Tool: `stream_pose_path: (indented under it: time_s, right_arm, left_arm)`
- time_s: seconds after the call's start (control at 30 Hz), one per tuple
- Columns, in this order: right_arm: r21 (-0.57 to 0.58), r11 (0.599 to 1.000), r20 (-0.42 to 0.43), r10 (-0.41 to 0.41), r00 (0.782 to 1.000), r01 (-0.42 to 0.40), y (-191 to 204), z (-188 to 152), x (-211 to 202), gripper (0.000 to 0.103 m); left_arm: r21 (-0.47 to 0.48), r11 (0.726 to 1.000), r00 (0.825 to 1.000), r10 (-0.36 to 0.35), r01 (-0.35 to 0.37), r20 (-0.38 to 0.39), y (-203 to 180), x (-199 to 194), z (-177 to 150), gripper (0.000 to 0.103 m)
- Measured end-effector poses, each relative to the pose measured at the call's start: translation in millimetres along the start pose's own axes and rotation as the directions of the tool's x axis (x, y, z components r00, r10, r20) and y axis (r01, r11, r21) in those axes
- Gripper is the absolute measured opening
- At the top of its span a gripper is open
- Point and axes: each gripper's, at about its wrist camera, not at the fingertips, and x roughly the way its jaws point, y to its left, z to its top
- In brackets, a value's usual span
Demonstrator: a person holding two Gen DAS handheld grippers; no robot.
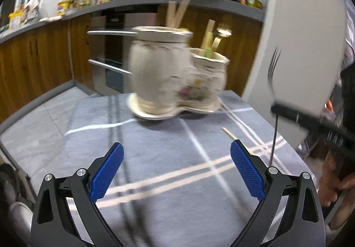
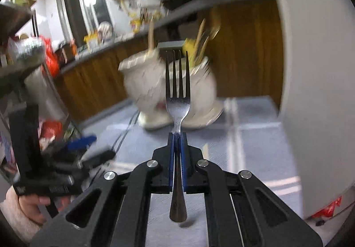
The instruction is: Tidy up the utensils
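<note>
A cream twin-jar utensil holder [image 1: 175,74] stands on a saucer base at the far middle of the table; it also shows in the right wrist view [image 2: 150,87]. Wooden chopsticks [image 1: 176,14] stick out of its left jar, chopsticks and a gold spoon [image 1: 218,37] out of its right jar. My right gripper [image 2: 177,136] is shut on a steel fork [image 2: 177,82], tines up, held above the table short of the holder. The fork [image 1: 271,69] shows at the right in the left wrist view. My left gripper [image 1: 176,153] is open and empty above the cloth.
A grey-blue striped cloth [image 1: 155,158] covers the table. A single chopstick [image 1: 230,135] lies on it right of centre. A white rounded appliance [image 1: 295,47] stands at the right. Wooden cabinets [image 1: 33,54] and a cluttered counter lie behind.
</note>
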Motion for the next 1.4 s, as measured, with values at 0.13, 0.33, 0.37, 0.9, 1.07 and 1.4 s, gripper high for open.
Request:
stream_pose_path:
  time_s: [0.13, 0.33, 0.37, 0.9, 1.07, 1.4]
  right_arm:
    - [0.004, 0.999, 0.106, -0.049, 0.993, 0.048, -15.4, 9.4, -19.3, 0.005]
    - [0.034, 0.993, 0.144, -0.116, 0.983, 0.112, -41.3, 17.7, -27.5, 0.005]
    - [0.046, 0.993, 0.143, -0.117, 0.983, 0.112, -45.6, 18.2, -27.8, 0.005]
    - [0.090, 0.993, 0.150, -0.083, 0.985, 0.070, -55.0, 11.8, -44.3, 0.005]
    - [0.095, 0.994, 0.148, -0.071, 0.986, 0.058, -54.3, 10.7, -46.2, 0.005]
    - [0.086, 0.995, 0.139, -0.061, 0.988, 0.049, -48.7, 9.8, -41.1, 0.005]
  left_arm:
    - [0.020, 1.000, 0.999, -0.021, 0.022, -0.047, -32.5, 13.3, 3.8, 0.096]
    - [0.068, 0.996, 0.983, -0.040, 0.053, -0.182, -87.7, 50.3, 2.4, 0.095]
    - [0.077, 0.996, 0.980, -0.036, 0.052, -0.194, -94.1, 52.7, 0.8, 0.094]
    - [0.193, 0.981, 0.937, 0.033, 0.037, -0.348, -123.0, 94.4, 3.0, 0.020]
    - [0.242, 0.967, 0.918, 0.020, 0.083, -0.395, -111.7, 93.0, 9.9, 0.008]
    - [0.137, 0.986, 0.897, -0.027, 0.096, -0.441, -87.2, 74.0, 9.1, 0.022]
